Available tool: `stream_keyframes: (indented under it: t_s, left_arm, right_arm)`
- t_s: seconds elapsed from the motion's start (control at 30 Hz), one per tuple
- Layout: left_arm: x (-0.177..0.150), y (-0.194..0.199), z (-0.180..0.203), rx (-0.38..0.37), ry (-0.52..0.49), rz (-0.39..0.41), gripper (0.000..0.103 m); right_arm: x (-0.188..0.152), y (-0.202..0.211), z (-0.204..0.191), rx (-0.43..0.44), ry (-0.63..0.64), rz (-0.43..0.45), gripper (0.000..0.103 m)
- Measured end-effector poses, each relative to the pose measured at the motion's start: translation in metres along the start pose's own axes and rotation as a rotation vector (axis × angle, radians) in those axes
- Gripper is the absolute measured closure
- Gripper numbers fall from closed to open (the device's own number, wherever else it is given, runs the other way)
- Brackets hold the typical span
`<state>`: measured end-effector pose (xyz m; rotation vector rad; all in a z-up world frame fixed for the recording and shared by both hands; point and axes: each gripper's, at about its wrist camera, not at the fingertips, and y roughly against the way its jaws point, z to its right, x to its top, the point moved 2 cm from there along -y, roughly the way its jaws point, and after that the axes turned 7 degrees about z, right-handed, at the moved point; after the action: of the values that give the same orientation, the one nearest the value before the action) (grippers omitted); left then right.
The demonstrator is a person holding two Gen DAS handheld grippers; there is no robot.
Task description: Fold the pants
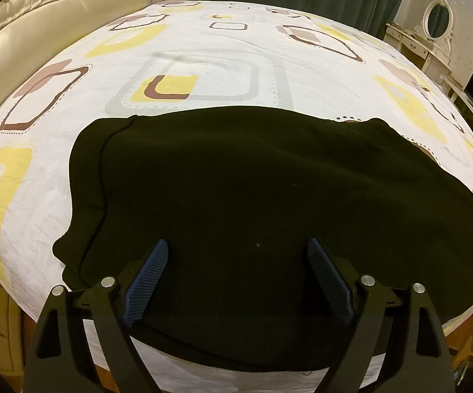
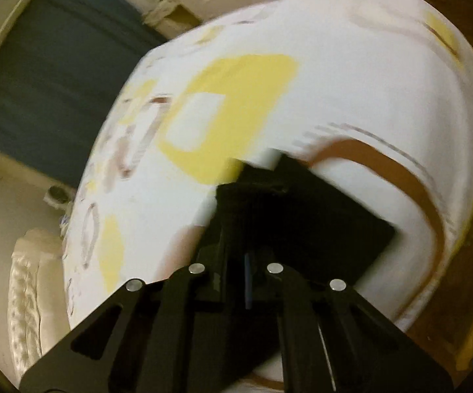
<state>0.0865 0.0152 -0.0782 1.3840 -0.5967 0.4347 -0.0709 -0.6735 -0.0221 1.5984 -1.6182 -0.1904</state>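
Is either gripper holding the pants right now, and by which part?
The right gripper is shut on the black pants near one edge; which part is unclear. The left gripper is open over them, holding nothing.

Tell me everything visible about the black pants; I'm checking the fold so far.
The pants are plain black, of a soft, matte, knit-looking cloth, lying flat across the near part of the patterned bedsheet, with a seam curving along their left side. The open left gripper hovers over their near edge, apparently not touching. In the blurred right wrist view, the right gripper is shut on a lifted black end.
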Motion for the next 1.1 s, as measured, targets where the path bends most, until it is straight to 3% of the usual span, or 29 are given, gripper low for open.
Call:
stream_keyframes:
  t_s: [0.07, 0.13, 0.2, 0.27, 0.33, 0.5, 0.6, 0.73, 1.0, 1.1]
  left_arm:
    - [0.0, 0.0, 0.0, -0.001, -0.001, 0.001, 0.017]
    - [-0.001, 0.0, 0.0, 0.001, -0.001, 0.003, 0.017]
    - [-0.001, 0.0, 0.0, 0.003, -0.001, 0.004, 0.017]
    - [-0.001, 0.0, 0.0, 0.005, -0.003, 0.006, 0.017]
    - [-0.002, -0.001, 0.0, 0.006, -0.002, 0.009, 0.017]
    - [-0.003, -0.001, 0.001, 0.0, -0.008, 0.013, 0.016]
    - [-0.003, -0.001, 0.003, 0.0, -0.017, 0.018, 0.016]
    - [-0.004, -0.001, 0.004, 0.003, -0.021, 0.022, 0.016]
    - [-0.005, -0.001, 0.005, 0.005, -0.028, 0.024, 0.016]
    - [-0.005, -0.001, 0.005, 0.004, -0.028, 0.023, 0.016]
  right_arm:
    - [0.009, 0.0, -0.047, 0.092, 0.037, -0.007, 0.096]
    - [0.024, 0.02, -0.107, 0.271, 0.093, 0.021, 0.096]
    - [0.032, 0.05, -0.14, 0.381, 0.149, 0.078, 0.097]
    - [0.04, 0.07, -0.142, 0.412, 0.19, 0.134, 0.097]
    - [0.042, 0.075, -0.11, 0.395, 0.184, 0.161, 0.097]
    - [0.02, 0.029, 0.036, 0.135, 0.035, 0.086, 0.097]
    - [-0.005, 0.015, 0.109, 0.052, -0.071, 0.047, 0.097]
    - [-0.024, 0.018, 0.132, 0.061, -0.095, 0.051, 0.097]
    - [-0.025, 0.009, 0.132, 0.016, -0.042, 0.049, 0.097]
    - [-0.02, 0.013, 0.142, 0.043, -0.105, 0.044, 0.094]
